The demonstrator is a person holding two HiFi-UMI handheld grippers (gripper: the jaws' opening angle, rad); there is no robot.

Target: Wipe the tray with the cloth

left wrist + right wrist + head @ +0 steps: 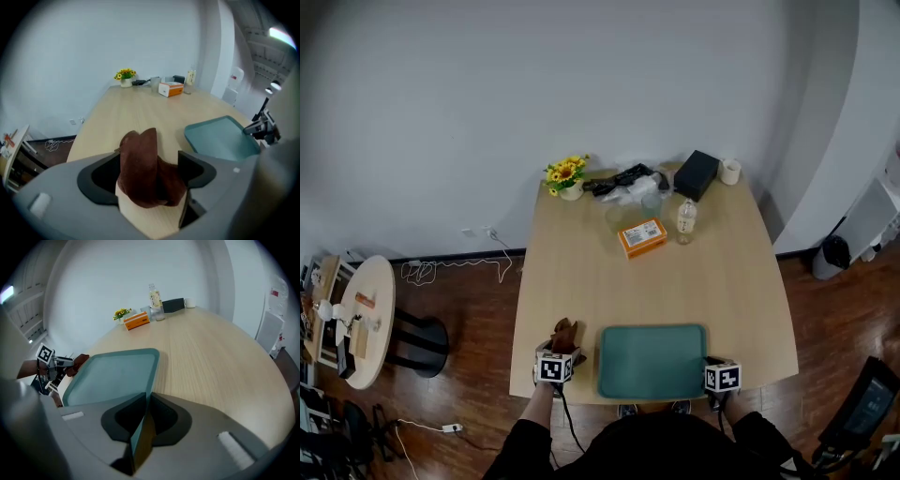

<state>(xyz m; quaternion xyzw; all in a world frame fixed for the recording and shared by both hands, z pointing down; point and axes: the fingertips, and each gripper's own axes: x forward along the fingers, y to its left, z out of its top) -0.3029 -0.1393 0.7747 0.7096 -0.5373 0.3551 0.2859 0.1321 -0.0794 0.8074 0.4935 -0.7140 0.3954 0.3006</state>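
**Tray pinned on the right, cloth sitting in wide-open left jaws**

The table (722,281) is a big pale wood one filling the middle of the head view, with clutter up at its far end. The tray (652,361) is the teal thing at lower centre, right at the near edge. It looks like stiff, smooth plastic with a raised rim and is probably light. My guess is it'll skate around the second you rub it unless something pins it. The rim is the obvious place to grab.

The cloth (565,334) is a small brown heap just left of the tray, lower left of centre. It's lying on the table, not touching the tray. It looks soft and floppy and must weigh next to nothing. Bunched up like that it should take a pinch almost anywhere. I'd go across the thick middle so enough hangs down to wipe with.

Tools: the right gripper (145,401) is clamped on the tray's near right rim, jaws nearly together with the thin edge between them. The left gripper (149,159) is spread wide with the cloth standing up between the jaws. As far as I can see the pads aren't squeezing it, so it's not grabbed yet.
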